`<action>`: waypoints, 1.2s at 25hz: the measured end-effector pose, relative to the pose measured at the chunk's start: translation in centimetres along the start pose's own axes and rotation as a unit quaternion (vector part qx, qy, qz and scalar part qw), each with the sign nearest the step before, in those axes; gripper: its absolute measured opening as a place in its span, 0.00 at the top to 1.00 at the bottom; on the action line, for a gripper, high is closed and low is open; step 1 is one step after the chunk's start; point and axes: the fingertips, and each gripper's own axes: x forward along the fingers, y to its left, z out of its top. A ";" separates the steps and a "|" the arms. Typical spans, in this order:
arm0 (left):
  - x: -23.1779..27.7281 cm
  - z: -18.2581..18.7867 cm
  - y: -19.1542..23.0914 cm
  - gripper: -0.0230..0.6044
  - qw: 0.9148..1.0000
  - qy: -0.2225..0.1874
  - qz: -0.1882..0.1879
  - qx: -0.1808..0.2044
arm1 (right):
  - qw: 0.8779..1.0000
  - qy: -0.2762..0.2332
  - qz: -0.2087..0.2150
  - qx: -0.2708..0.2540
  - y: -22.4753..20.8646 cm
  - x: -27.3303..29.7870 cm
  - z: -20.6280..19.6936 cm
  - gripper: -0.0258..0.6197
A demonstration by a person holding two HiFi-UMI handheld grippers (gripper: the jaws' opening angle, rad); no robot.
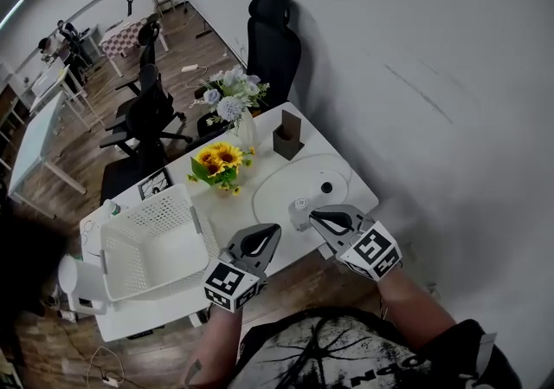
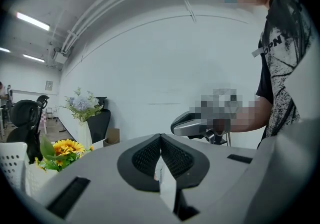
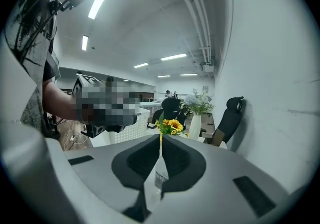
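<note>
The left gripper (image 1: pixel 275 228) and right gripper (image 1: pixel 314 217) are held shut, empty, so the bottle (image 1: pixel 299 210) (near the table's (image 1: pixel 227 214) front edge) could be toppled by the right tip.

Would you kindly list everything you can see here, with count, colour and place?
table: one, white, against the wall
basket: one, white, perforated, on the table's left part
sunflowers: one bunch, yellow, mid-table
vase of flowers: one, pale blue and white, behind the sunflowers
box: one, brown, far end of the table
oval tray: one, white, on the table's right part
small clear bottle: one, by the near edge, just ahead of the right gripper
office chairs: at least three, black, beyond the table
left gripper: grey, jaws together, empty
right gripper: grey, jaws together, empty
</note>
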 end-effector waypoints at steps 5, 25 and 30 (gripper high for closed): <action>0.2 0.0 -0.3 0.95 1.000 -0.001 -0.002 0.001 | 1.000 -0.009 -0.001 0.018 0.1 -0.9 -0.1 0.92; 1.0 -0.5 -0.9 0.95 1.000 0.006 -0.006 -0.002 | 1.000 0.005 -0.001 0.028 -0.2 -1.9 -1.7 0.93; 1.2 -0.6 -0.6 0.95 1.000 0.009 -0.005 -0.002 | 1.000 0.012 -0.004 0.020 -0.6 -1.9 -2.1 0.93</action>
